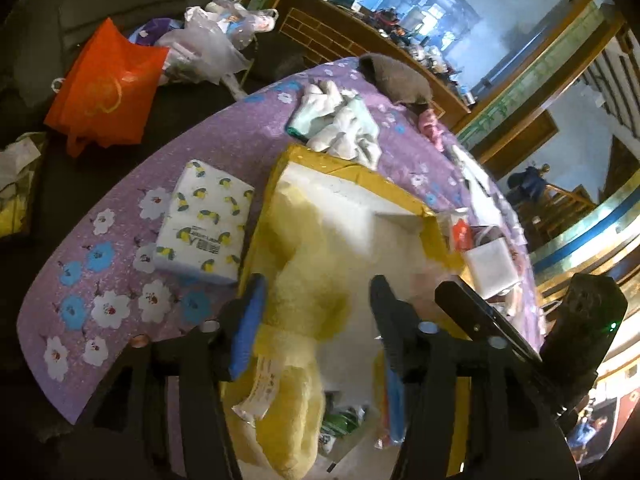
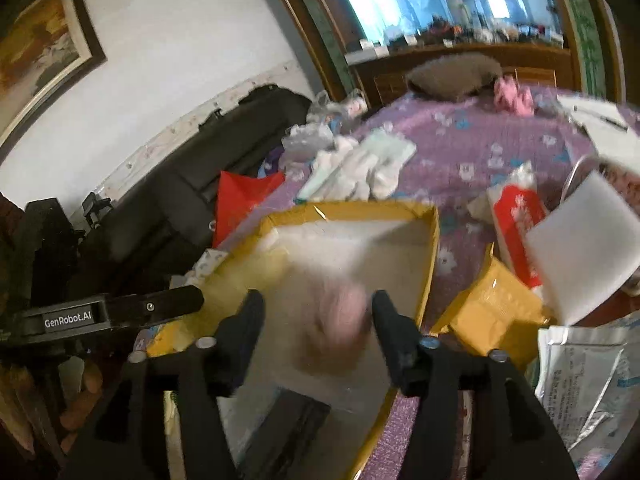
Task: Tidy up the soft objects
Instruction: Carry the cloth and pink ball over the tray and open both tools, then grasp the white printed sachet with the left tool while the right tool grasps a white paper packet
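Yellow plush toy (image 1: pixel 296 320) fills the gap between the left claw (image 1: pixel 318 300) fingers, its paper tag hanging low near the blue-padded finger (image 1: pixel 248 320). Fingers sit fairly wide apart on either side of the fluff, and I honestly can't tell if they're pinching it or just straddling it. Straight ahead of that claw is the yellow cardboard box (image 1: pixel 400 188) with white foam lining, sitting on a purple flowered bedspread (image 1: pixel 120 280). Off to its left is a lemon-print tissue pack (image 1: pixel 204 220), and beyond the box a heap of white socks (image 1: pixel 344 124).

Right claw (image 2: pixel 318 308) hangs over the same box (image 2: pixel 430 240), fingers spread, with a blurry pinkish soft thing (image 2: pixel 340 328) between them; too smeared to say whether it's gripped or loose. To the right of that claw are a yellow padded mailer (image 2: pixel 496 308), a red tissue pack (image 2: pixel 516 220) and a white foam sheet (image 2: pixel 584 252). Past the box the socks (image 2: pixel 360 168) show again, and further off a grey cushion (image 2: pixel 452 72) with something pink (image 2: pixel 512 96) beside it.
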